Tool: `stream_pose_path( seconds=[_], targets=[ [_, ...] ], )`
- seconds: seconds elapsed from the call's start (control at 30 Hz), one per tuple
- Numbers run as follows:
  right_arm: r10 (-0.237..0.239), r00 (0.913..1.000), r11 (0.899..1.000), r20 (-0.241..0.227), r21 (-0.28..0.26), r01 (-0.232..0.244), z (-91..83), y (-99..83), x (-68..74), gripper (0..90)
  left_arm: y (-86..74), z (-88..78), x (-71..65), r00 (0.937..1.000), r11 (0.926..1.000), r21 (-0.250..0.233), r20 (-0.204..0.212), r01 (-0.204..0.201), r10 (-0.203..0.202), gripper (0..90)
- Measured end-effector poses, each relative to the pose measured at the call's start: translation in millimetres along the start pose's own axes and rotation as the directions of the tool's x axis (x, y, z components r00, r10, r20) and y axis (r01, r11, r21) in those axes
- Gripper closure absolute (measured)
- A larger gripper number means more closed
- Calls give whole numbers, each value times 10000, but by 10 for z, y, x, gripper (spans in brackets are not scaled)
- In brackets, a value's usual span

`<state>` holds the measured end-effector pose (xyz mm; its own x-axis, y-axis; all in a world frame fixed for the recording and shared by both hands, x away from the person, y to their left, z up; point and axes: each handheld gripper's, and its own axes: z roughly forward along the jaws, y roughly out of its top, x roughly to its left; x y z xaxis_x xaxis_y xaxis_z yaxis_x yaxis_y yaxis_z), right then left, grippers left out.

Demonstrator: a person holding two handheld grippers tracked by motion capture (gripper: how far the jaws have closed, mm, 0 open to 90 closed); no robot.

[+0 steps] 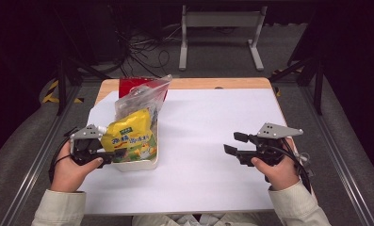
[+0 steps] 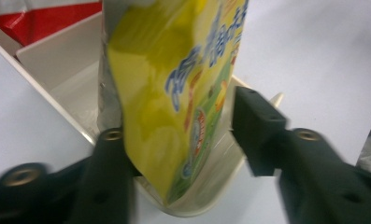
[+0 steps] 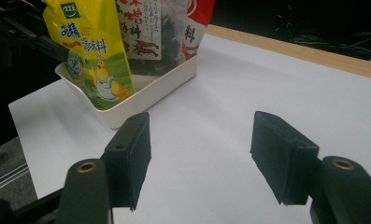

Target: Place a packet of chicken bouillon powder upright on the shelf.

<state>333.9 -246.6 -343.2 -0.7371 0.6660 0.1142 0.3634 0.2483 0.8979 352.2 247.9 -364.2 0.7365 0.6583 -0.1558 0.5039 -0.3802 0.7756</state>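
The yellow pouch (image 2: pixel 174 93) is standing upright at the near end of the white tray (image 1: pixel 142 165), between the jaws of the left hand-held gripper (image 2: pixel 178 135); one jaw is touching it, the other is standing just apart, so it is released. Closing squarely on the pouch's lower edge seems best. The right hand-held gripper (image 3: pixel 199 154) is resting open above the bench (image 1: pixel 213 141), well apart.

Left hand (image 1: pixel 70 165) grips the left gripper (image 1: pixel 113 154) low at the table's left edge, jaws level, pointing twd the centre, part open w/ a gap. Right hand (image 1: pixel 278 170) holds the right gripper (image 1: pixel 235 143) at the right side, also level, jaws aimed left and spread apart, nothing btwn the pads (image 3: pixel 129 156). Both forearms in pale sleeves come in from the bottom.
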Motion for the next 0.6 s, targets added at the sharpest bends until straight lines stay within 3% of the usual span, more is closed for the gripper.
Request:
stream_pose_path(
  seconds=[0.17, 0.27, 0.53, 0.6],
  targets=[
    [21, 9999, 10000, 116, -45, -20, -34, 1, -20, 363, 4, -115, -22, 9986, 9984, -465, -432, -315, 295, 251],
    [64, 9997, 9999, 219, -116, -61, -68, 4, -39, 359, -8, -177, -31, 9971, 9968, -718, -693, -362, 313, 177],
    [150, 9992, 9997, 378, -209, -142, -136, -2, -84, 348, -30, -304, -112, 9946, 9931, -1122, -1018, -331, 216, 113],
    [184, 9988, 9995, 463, -248, -173, -167, -3, -104, 339, -82, -346, -118, 9934, 9892, -1441, -1140, -269, 104, 102]
  ],
)
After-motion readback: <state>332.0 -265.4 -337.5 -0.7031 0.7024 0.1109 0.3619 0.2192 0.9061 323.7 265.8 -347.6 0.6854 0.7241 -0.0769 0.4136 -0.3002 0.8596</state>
